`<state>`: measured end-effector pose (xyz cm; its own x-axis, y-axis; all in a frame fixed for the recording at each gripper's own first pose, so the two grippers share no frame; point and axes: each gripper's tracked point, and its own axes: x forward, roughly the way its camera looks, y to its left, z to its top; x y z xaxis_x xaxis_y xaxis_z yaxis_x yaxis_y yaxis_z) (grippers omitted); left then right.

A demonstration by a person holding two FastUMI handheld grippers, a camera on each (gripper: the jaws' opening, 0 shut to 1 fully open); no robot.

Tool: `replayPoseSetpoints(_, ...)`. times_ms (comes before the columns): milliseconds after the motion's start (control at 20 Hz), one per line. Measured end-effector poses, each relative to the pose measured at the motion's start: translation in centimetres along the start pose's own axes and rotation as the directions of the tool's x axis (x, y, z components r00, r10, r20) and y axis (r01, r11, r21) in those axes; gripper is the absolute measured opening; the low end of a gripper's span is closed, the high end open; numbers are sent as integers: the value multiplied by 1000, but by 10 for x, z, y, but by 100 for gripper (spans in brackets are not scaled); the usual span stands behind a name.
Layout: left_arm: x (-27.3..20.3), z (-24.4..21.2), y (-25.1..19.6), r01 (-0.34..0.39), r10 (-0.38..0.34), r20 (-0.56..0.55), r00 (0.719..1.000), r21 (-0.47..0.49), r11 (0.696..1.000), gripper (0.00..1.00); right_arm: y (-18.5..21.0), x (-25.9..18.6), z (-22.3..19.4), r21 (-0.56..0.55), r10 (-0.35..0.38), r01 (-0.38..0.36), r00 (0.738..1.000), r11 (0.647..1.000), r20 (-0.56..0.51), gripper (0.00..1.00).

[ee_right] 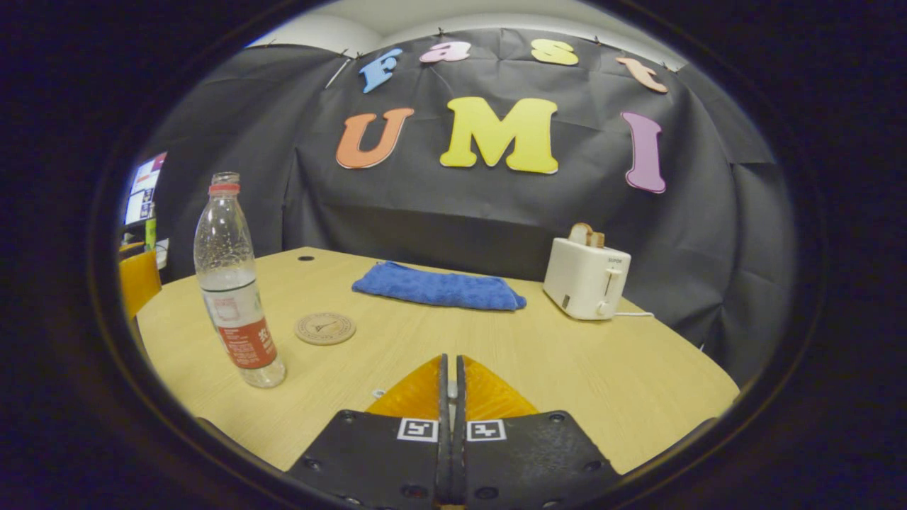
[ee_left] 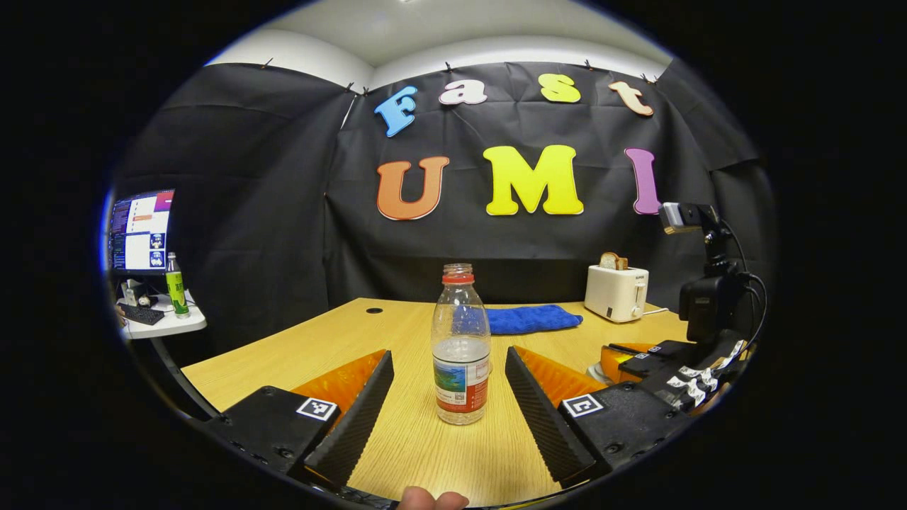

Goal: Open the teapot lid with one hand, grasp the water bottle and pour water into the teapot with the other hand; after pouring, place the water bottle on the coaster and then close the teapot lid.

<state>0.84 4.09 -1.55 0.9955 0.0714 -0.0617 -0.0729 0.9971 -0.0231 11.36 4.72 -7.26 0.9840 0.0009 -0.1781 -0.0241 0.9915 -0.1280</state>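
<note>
- In the left gripper view the water bottle [ee_left: 460, 345] stands upright on the worktop [ee_left: 397, 333], dead ahead of the left tongs [ee_left: 449, 397], whose two fingers stand wide apart with the bottle's lower half between them, touching neither.
- Its long axis is vertical and its cap is off; it is roughly half full.
- The left tongs are plainly the nearer pair: judged from this, a straight push forward and a squeeze at the label is all the grasp calls for.
- In the right gripper view the right tongs [ee_right: 451, 386] are pressed together, with something small at the tips that I cannot make out; the bottle stands to their left, well apart.
- The coaster [ee_right: 325, 328] lies flat just right of the bottle and a little farther back, a short carry for the later set-down.
- A blue cloth [ee_right: 439, 287] and a toaster [ee_right: 585, 276] sit at the far side, clear of the reach.
- The other gripper shows at the right edge of the left gripper view.
</note>
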Motion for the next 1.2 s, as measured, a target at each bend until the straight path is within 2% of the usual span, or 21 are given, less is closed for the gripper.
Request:
replayPoseSetpoints(200,4,-8,4,9,-9,-25,1000,-9,1000,99,-1,-3,9,37,39,-39,999,999,16,0)
replayPoseSetpoints(400,10,-27,-9,88,-94,-90,991,-69,994,99,-4,-10,22,37,64,-65,997,997,37,0)
replayPoseSetpoints(600,23,-44,-15,131,-152,-159,975,-136,982,99,-12,-23,31,45,69,-71,996,996,56,0)
replayPoseSetpoints(950,63,-62,-10,123,-146,-209,967,-121,985,99,-23,-47,41,38,67,-70,994,997,82,0)
replayPoseSetpoints(1200,80,-59,-9,115,-129,-189,974,-83,990,99,-31,-53,41,36,66,-69,995,997,79,0)
